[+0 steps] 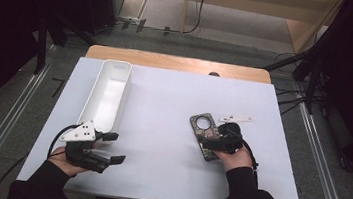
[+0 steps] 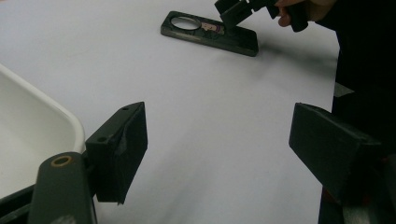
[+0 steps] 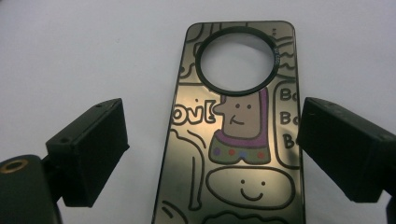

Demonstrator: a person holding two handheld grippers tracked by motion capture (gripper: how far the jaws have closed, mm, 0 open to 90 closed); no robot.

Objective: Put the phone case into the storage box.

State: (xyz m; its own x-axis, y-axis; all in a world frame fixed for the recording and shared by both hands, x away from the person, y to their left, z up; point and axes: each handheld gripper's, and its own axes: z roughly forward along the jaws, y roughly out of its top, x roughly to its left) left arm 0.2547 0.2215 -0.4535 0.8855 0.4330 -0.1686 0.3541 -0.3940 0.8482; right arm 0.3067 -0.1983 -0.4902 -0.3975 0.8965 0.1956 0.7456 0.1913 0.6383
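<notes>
High view, phone case: the dark phone case (image 1: 206, 129) lies flat on the white surface (image 1: 161, 128), right of centre, its round cut-out at the far end.
High view, right gripper: the right gripper (image 1: 216, 143) sits over the near end of the case, held in the person's right hand (image 1: 236, 159).
High view, left gripper: the left gripper (image 1: 112, 147) hovers at the near left, just by the near end of the white tray (image 1: 108, 94); its fingers stand well apart, nothing between them.
Left gripper view, fingers: both black fingers (image 2: 120, 149) spread wide over bare surface, with the tray's rim (image 2: 70, 122) at the left.
Left gripper view, far off: the case (image 2: 209, 32) lies across the surface with the other gripper over it.
Right gripper view, fingers: the fingers (image 3: 91, 147) are spread, one on each side of the case (image 3: 238, 135), clear of its edges as far as I can see.
Right gripper view, case: cartoon drawings on its face, ring-shaped opening at the top.
</notes>
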